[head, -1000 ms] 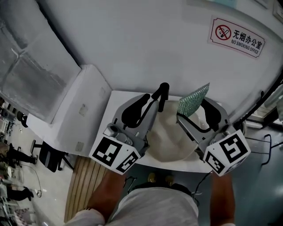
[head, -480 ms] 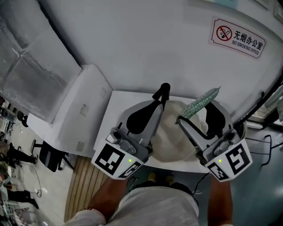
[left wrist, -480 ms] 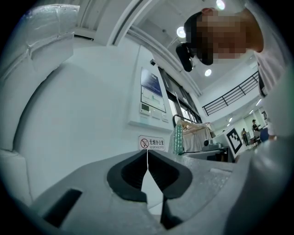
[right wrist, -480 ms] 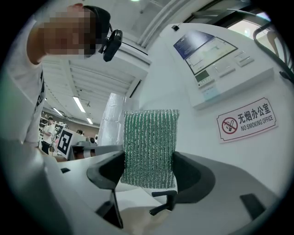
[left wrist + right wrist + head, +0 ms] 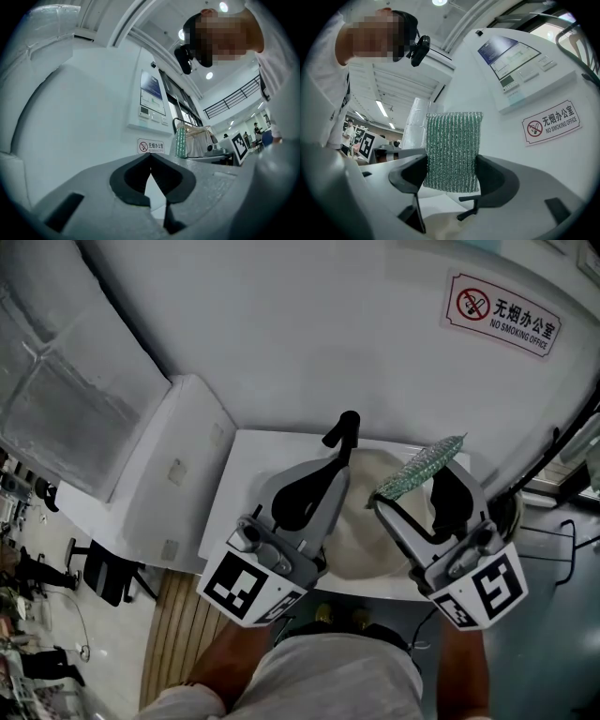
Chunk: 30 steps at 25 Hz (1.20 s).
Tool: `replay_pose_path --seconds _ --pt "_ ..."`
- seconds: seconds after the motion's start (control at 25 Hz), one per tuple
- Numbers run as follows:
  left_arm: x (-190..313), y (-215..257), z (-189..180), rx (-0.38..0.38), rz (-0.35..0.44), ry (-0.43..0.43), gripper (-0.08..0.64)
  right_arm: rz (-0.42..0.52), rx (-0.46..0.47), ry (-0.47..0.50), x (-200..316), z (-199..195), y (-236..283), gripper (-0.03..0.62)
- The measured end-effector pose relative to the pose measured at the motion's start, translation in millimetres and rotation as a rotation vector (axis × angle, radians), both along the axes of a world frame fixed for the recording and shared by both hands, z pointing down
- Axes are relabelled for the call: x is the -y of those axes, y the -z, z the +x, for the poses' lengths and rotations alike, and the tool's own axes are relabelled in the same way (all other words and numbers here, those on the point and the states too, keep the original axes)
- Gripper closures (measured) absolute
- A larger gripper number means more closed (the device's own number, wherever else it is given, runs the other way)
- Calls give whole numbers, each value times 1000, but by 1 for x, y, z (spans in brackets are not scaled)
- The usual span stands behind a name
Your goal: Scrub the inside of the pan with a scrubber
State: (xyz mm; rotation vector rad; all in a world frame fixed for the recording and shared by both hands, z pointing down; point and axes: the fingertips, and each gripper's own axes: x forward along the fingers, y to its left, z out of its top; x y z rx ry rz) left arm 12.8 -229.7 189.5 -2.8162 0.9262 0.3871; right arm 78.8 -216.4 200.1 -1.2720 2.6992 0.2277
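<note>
The pan [image 5: 367,526], cream inside, lies on the white table [image 5: 246,470] with its black handle [image 5: 344,430] pointing towards the wall. My left gripper [image 5: 340,463] hovers over the handle's near end. Its jaws have just been closing and now stand shut, and the left gripper view shows its pads [image 5: 132,180] meeting with nothing between them [image 5: 150,155]. My right gripper [image 5: 412,482] hangs over the pan's right side, shut on a green scrubber [image 5: 424,463]. In the right gripper view the scrubber [image 5: 453,150] stands upright between the pads [image 5: 451,169].
A no-smoking sign [image 5: 502,317] hangs on the white wall, with a control panel [image 5: 511,61] above it. A white cabinet [image 5: 178,474] adjoins the table's left side. Wooden slats [image 5: 178,624] cover the floor below. A person's legs are at the table's near edge.
The left gripper's jaws have gone from wide open to shut. Both grippers have shifted slightly, and the scrubber has tipped to a flatter angle in the head view.
</note>
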Motion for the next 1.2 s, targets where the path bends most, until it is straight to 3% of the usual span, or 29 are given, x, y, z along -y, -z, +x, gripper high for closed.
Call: replay_pose_path --seconds 1.2 --pt "-6 -4 3 23 -4 -18 545 -7 -29 -28 -4 -5 -7 264"
